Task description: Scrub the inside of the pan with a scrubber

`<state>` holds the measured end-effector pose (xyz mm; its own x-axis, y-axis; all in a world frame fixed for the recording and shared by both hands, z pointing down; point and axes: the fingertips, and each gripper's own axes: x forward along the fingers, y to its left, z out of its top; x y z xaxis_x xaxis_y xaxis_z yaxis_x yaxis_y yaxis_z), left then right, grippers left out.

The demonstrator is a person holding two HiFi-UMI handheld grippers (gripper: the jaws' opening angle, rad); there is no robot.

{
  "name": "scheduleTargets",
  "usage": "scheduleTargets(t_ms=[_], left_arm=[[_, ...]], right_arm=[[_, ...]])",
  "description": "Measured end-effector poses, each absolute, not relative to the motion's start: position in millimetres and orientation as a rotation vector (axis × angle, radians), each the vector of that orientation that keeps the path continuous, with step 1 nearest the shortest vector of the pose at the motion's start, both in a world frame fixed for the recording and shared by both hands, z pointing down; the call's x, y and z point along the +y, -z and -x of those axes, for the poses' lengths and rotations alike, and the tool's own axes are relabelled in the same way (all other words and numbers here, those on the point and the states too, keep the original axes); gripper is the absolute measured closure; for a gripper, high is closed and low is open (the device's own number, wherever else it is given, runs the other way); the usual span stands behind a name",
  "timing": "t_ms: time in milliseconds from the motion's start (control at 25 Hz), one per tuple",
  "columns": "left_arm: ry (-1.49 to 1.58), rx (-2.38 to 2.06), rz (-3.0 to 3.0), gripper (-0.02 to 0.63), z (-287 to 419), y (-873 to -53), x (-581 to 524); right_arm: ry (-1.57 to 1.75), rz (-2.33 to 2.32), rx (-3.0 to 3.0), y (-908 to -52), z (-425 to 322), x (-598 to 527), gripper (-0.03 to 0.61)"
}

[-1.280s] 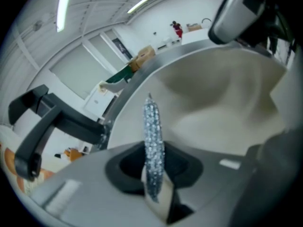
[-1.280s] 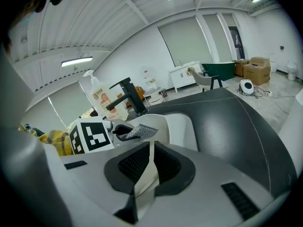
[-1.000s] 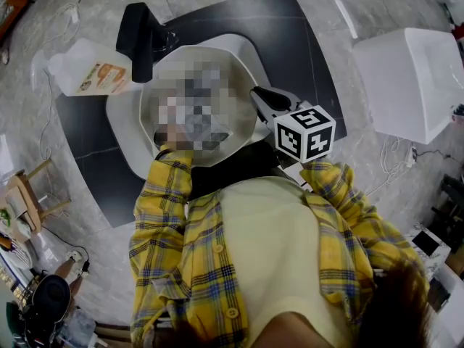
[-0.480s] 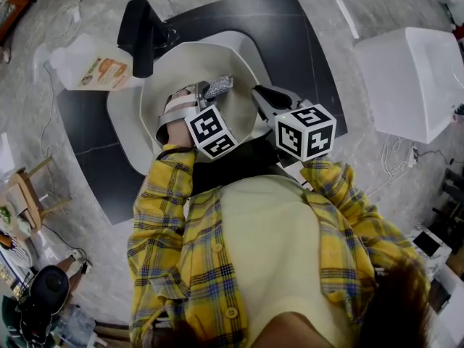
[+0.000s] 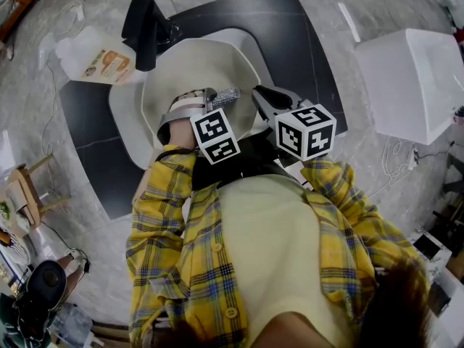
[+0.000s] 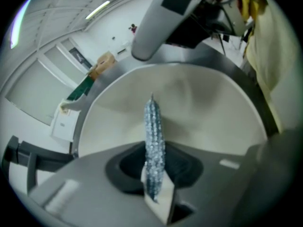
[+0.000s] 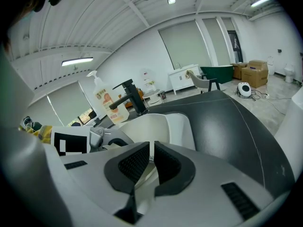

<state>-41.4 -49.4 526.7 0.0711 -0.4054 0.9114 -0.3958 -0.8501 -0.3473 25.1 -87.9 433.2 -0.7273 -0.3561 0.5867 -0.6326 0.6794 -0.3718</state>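
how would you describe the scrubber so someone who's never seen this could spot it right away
Find the white sink set in the black counter; a cream pan sits in it. Over the pan, the left tool pinches the scrubber: a thin, glittery silver strip, the only sparkling thing beside the plain pan and grey tool.

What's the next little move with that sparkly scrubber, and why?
Probably press the scrubber down onto the inner wall of the pan and rub. The left gripper is shut on the scrubber, whose tip points into the pan, while the right gripper appears to clamp the rim, steadying it.
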Motion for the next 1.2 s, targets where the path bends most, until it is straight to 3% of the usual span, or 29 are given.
scheduleTargets(t_ms=[720, 1200], left_arm=[[1.994, 0.68, 2.604, 0.525, 30.7, -518.0, 15.1], [1.914, 1.072, 2.641, 0.525, 73.7, -501.8, 1.9]], right_arm=[[-0.758, -0.675, -2.447, -428.4, -13.9, -72.7, 0.56], [-0.736, -0.627, -2.47, -425.0, 1.2, -80.0, 0.56]])
